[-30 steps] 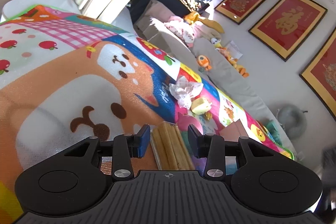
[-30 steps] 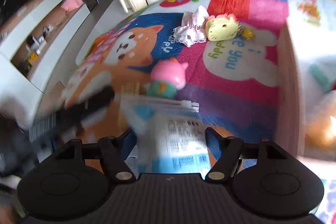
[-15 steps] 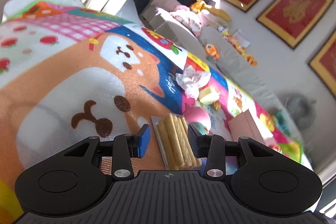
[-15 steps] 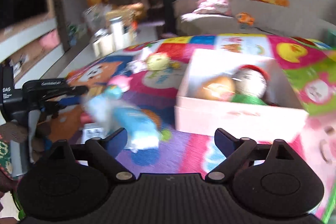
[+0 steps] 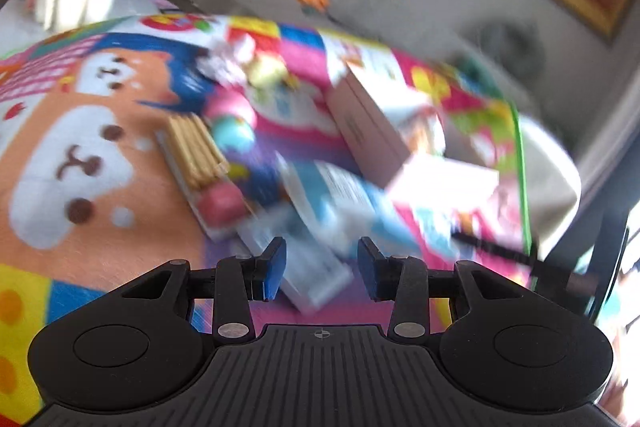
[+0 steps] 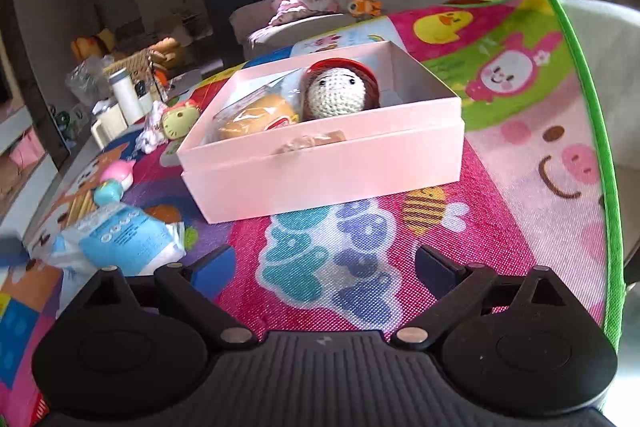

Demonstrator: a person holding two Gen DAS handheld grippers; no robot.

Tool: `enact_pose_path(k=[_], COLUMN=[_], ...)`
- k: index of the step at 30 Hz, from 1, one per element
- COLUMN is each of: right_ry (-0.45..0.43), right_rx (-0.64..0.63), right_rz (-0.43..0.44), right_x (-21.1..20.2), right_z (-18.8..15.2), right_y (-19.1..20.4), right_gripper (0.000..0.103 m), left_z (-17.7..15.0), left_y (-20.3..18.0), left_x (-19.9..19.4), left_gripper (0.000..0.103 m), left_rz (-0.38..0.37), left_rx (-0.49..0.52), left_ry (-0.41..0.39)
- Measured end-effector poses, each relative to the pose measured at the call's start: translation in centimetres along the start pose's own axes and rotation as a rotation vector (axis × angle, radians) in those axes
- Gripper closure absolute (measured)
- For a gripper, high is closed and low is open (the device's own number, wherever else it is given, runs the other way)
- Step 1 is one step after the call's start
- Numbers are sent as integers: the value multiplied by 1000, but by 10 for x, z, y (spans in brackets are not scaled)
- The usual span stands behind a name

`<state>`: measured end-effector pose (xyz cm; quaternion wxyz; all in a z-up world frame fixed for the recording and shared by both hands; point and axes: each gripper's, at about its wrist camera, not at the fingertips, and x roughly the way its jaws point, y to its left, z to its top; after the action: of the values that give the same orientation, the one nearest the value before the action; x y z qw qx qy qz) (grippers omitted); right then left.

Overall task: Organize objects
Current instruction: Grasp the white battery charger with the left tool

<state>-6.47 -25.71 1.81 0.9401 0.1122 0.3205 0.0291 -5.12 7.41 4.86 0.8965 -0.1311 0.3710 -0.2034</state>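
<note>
The pink box (image 6: 320, 163) sits open-topped on the cartoon play mat (image 6: 520, 155), directly ahead of the right gripper (image 6: 324, 263). Inside it lie a crocheted doll head (image 6: 338, 91) with a red cap, against the far right corner, and a wrapped bun (image 6: 256, 119) just beside it on the left; a clear wrapper shows against the inside of the near wall. The right gripper's fingers stand wide apart above the mat, short of the box, with nothing between them. To the left of that gripper, a blue and white pouch (image 6: 120, 239) lies on the mat, near the box's left corner. Beyond it stand a pink and teal toy (image 6: 114, 183) and, farther off, a yellow cat-face toy (image 6: 180, 117) beside crumpled white material. The left wrist view is motion-blurred: the left gripper (image 5: 320, 263) hovers low over the mat, fingers apart, with the blue and white pouch lying just ahead of them and not gripped. A pack of biscuit sticks (image 5: 196, 151) lies left of the pouch, and the pink box appears beyond, to the right.
</note>
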Motion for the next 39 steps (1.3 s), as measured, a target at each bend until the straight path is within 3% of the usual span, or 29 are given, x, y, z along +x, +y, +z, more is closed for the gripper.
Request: enact_pose_path(k=[2,5,7,10,13,16,19,22,24,30,34,39], right_ry=[-1,-6,-11,-16,-21,-12,-8,-8,-6,-2,5,18], right_rx=[16,20,27,41,55,64,71,74,73,73,74,66], right_rz=[4,0,2,0,4,11,16,19,20,19,18,13], right_x=[-1,-1,-2,-3,-4,-2,-1,-1,-1,-1,0,4], right_z=[-1,-1,-1,-1,-1,-1,-1,-1,-1,-1,-1,-1], right_y=[-3,-2,-3,-5,-7,-8,-9,-9,-9,-9,-9,-7], right_gripper=[2,2,1,0,0,0,0,0,0,0,0,0], left_z=[-2,5,12,15,5,-9,-15,-10,-2,19,22,17], left_y=[-8,-4,-6,-11,-25,-25,-11,-2,-6,-27,-46,-47], left_x=[10,25,35,42,39,25,15,16,25,75,93,89], left_gripper=[60,60,60,60,60,60,60,60,60,60,56,54], left_rz=[17,-17,-23,60,224,268,246,159,137,206,279,259], left_rx=[10,-76,-81,-79,76,96,12,-105,-127,-43,97,157], left_ry=[13,13,-2,-1,-3,17,32,42,38,97,71,65])
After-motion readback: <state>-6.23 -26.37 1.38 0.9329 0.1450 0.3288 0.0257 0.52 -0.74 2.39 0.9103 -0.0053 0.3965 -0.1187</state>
